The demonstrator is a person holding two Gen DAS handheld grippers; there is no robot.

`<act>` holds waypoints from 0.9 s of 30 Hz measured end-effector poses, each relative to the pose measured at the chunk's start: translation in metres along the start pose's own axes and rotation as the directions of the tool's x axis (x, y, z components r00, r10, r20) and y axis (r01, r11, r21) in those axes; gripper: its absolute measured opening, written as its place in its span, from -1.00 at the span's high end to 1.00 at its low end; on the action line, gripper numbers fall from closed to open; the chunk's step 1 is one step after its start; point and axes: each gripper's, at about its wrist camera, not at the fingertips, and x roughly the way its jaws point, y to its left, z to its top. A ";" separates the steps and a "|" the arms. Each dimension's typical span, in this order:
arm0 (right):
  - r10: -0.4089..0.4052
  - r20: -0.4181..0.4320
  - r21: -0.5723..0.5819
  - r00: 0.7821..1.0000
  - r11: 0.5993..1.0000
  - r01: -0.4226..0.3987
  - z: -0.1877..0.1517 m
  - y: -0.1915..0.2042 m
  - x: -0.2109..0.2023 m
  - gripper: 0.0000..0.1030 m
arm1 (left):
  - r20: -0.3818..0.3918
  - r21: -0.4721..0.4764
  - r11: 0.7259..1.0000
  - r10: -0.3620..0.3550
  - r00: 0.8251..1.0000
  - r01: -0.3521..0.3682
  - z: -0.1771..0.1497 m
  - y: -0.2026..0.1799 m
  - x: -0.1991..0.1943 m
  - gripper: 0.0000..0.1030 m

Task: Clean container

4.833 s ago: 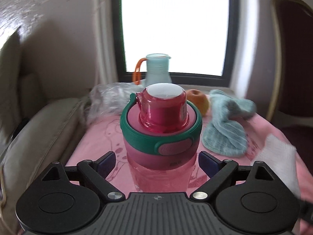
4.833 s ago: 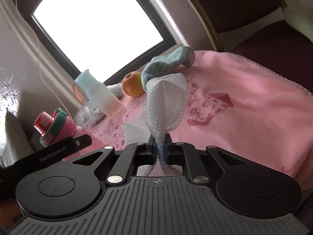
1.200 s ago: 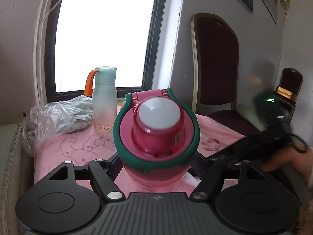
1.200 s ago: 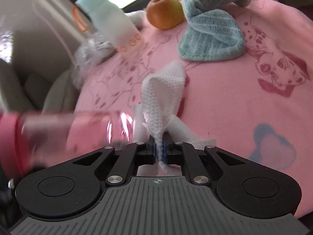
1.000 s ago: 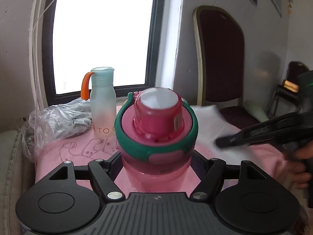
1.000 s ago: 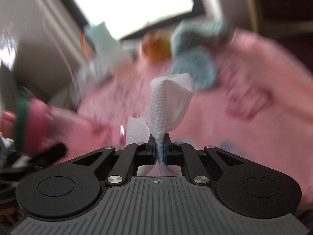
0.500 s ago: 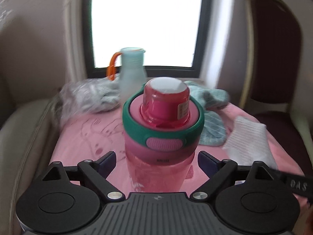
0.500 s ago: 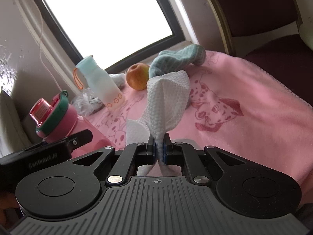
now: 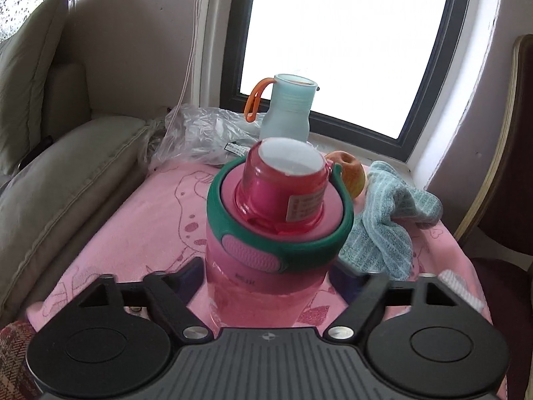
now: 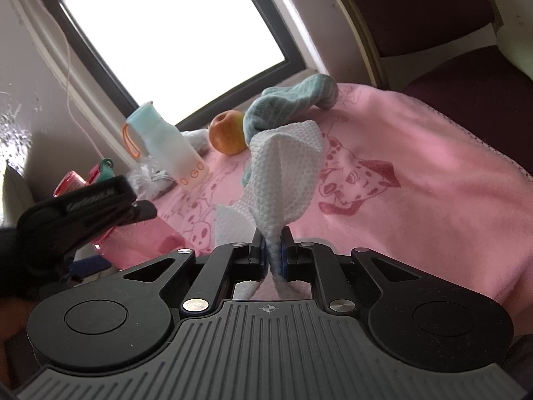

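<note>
Between our left gripper's [image 9: 268,281] fingers, pressed against its sides, stands the pink bottle [image 9: 276,233] on the tabletop [image 9: 133,233]; our right gripper [image 10: 273,255] pinches a white wipe [image 10: 286,173] near it.

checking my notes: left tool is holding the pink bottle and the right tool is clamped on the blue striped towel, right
Not quite. The right tool is clamped on the white paper towel, as the right wrist view shows; the blue striped towel lies loose on the pink cloth beside the apple. The left tool does hold the pink bottle.
</note>
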 end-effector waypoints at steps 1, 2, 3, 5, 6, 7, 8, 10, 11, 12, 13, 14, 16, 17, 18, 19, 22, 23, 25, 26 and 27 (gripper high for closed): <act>-0.001 -0.001 0.000 1.000 1.000 0.001 0.000 -0.001 0.000 0.72 | -0.001 0.008 1.000 -0.011 1.000 0.011 0.000 0.001 0.000 -0.42; -0.001 -0.002 0.001 1.000 1.000 0.001 -0.001 -0.001 0.000 0.72 | 0.001 0.025 0.999 -0.026 1.000 0.026 0.000 0.003 0.000 -0.42; -0.001 -0.002 0.001 1.000 1.000 0.001 -0.001 -0.002 0.000 0.72 | 0.001 0.051 0.997 -0.049 0.999 0.049 0.000 0.005 0.001 -0.42; -0.001 -0.003 0.001 1.000 1.000 0.001 -0.001 -0.002 0.000 0.72 | 0.000 0.130 0.985 -0.112 0.994 0.111 -0.001 0.009 0.001 -0.41; -0.001 -0.003 0.002 1.000 1.000 0.001 -0.001 -0.001 0.000 0.72 | -0.002 0.170 0.975 -0.146 0.989 0.144 -0.001 0.012 0.002 -0.41; 0.001 -0.001 0.001 1.000 1.000 -0.001 -0.001 -0.001 0.000 0.72 | -0.005 0.214 0.959 -0.190 0.982 0.187 -0.001 0.016 0.003 -0.41; 0.004 -0.001 0.000 1.000 1.000 -0.004 -0.001 0.001 0.000 0.72 | -0.009 0.261 0.937 -0.240 0.971 0.234 -0.001 0.020 0.003 -0.41; 0.009 0.002 -0.005 1.000 1.000 -0.009 -0.001 0.004 -0.001 0.72 | -0.024 0.347 0.883 -0.329 0.944 0.317 -0.002 0.031 0.004 -0.41; 0.011 0.004 -0.009 1.000 1.000 -0.011 -0.001 0.006 -0.002 0.72 | -0.032 0.382 0.852 -0.374 0.927 0.357 -0.002 0.037 0.004 -0.41; 0.014 0.004 -0.013 1.000 1.000 -0.014 -0.001 0.008 -0.002 0.72 | -0.041 0.411 0.820 -0.420 0.907 0.398 -0.003 0.045 0.003 -0.41; 0.016 0.004 -0.016 1.000 1.000 -0.016 -0.001 0.010 -0.002 0.72 | -0.051 0.439 0.785 -0.464 0.884 0.437 -0.004 0.052 0.003 -0.41; 0.018 0.004 -0.019 1.000 1.000 -0.018 -0.001 0.012 -0.003 0.72 | -0.062 0.466 0.747 -0.507 0.860 0.474 -0.005 0.060 0.003 -0.41; 0.020 0.001 -0.027 1.000 0.999 -0.020 -0.001 0.016 -0.002 0.72 | -0.084 0.514 0.675 -0.575 0.814 0.530 -0.007 0.074 0.001 -0.41; 0.021 -0.001 -0.031 1.000 0.999 -0.021 -0.002 0.019 -0.002 0.72 | -0.094 0.528 0.649 -0.597 0.797 0.548 -0.007 0.080 -0.001 -0.41; 0.025 -0.003 -0.033 1.000 0.999 -0.025 -0.002 0.021 -0.001 0.72 | -0.102 0.538 0.630 -0.611 0.785 0.560 -0.008 0.085 -0.002 -0.41; 0.029 -0.004 -0.035 1.000 0.999 -0.029 -0.002 0.024 -0.001 0.72 | -0.108 0.541 0.618 -0.621 0.776 0.570 -0.009 0.089 -0.002 -0.41; 0.038 -0.010 -0.051 0.999 0.998 -0.038 -0.004 0.033 0.002 0.72 | -0.106 0.532 0.611 -0.639 0.762 0.586 -0.012 0.102 -0.004 -0.40; 0.042 -0.016 -0.056 0.999 0.997 -0.043 -0.004 0.036 0.004 0.72 | -0.102 0.531 0.609 -0.644 0.758 0.589 -0.013 0.105 -0.004 -0.40; 0.043 -0.031 -0.066 0.999 0.997 -0.045 -0.004 0.042 0.008 0.72 | -0.094 0.544 0.598 -0.653 0.752 0.588 -0.017 0.109 -0.006 -0.40; 0.039 -0.038 -0.076 0.999 0.996 -0.042 -0.004 0.045 0.010 0.72 | -0.090 0.560 0.588 -0.657 0.748 0.584 -0.020 0.110 -0.006 -0.40; 0.036 -0.042 -0.092 0.998 0.995 -0.040 -0.002 0.049 0.012 0.72 | -0.086 0.579 0.575 -0.662 0.745 0.578 -0.023 0.111 -0.008 -0.40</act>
